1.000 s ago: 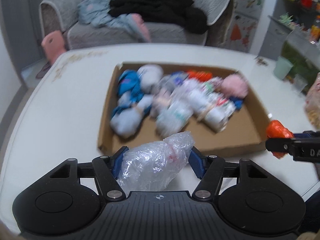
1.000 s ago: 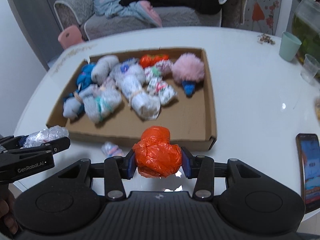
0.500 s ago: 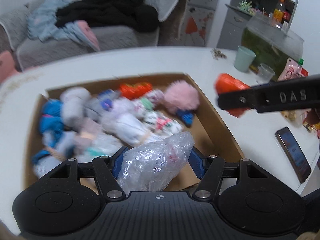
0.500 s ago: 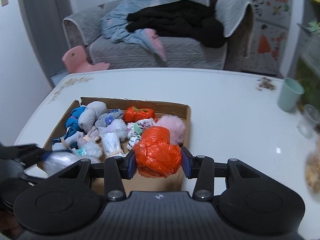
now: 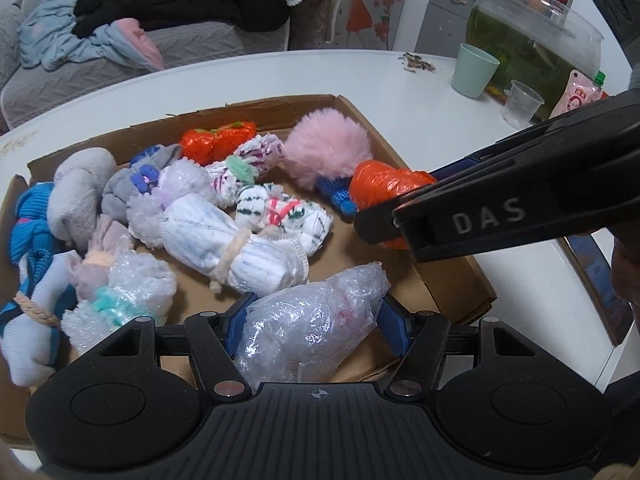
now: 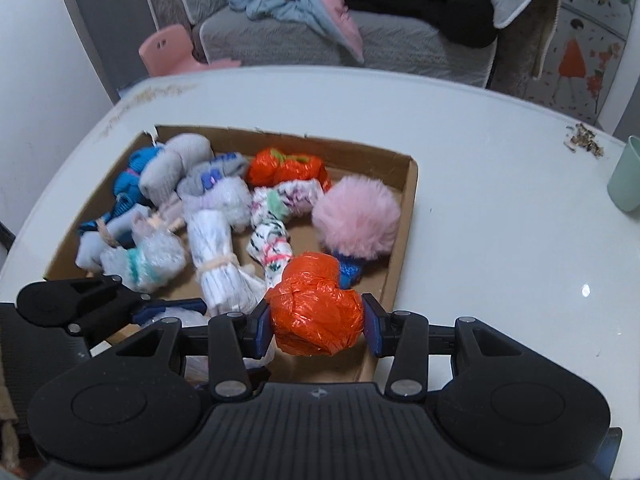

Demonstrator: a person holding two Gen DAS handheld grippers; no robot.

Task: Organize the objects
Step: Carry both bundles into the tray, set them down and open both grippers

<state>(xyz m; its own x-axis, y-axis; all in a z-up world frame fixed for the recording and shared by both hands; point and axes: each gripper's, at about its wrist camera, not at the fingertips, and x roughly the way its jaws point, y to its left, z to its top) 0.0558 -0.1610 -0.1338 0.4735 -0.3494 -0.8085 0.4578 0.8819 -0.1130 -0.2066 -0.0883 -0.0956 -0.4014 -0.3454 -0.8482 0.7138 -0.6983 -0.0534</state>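
A shallow cardboard tray [image 5: 452,276] [image 6: 404,200] on the white table holds several wrapped bundles, rolled socks and a pink pompom [image 5: 328,148] [image 6: 356,216]. My left gripper [image 5: 312,320] is shut on a clear plastic bundle [image 5: 308,328] and holds it over the tray's near edge. My right gripper [image 6: 316,320] is shut on an orange plastic bundle [image 6: 316,304] [image 5: 380,188] above the tray's near right part, beside the pompom. The right gripper also shows from the side in the left wrist view [image 5: 384,216].
A green cup [image 5: 474,70] [image 6: 628,176], a clear cup [image 5: 522,102] and a fish bowl [image 5: 532,40] stand at the table's far right. A phone [image 5: 600,284] lies right of the tray. A sofa with clothes [image 6: 360,8] stands behind the table.
Both grippers have moved forward over the tray with their bundles. The right gripper has come down close to the pompom, closer to the left gripper.
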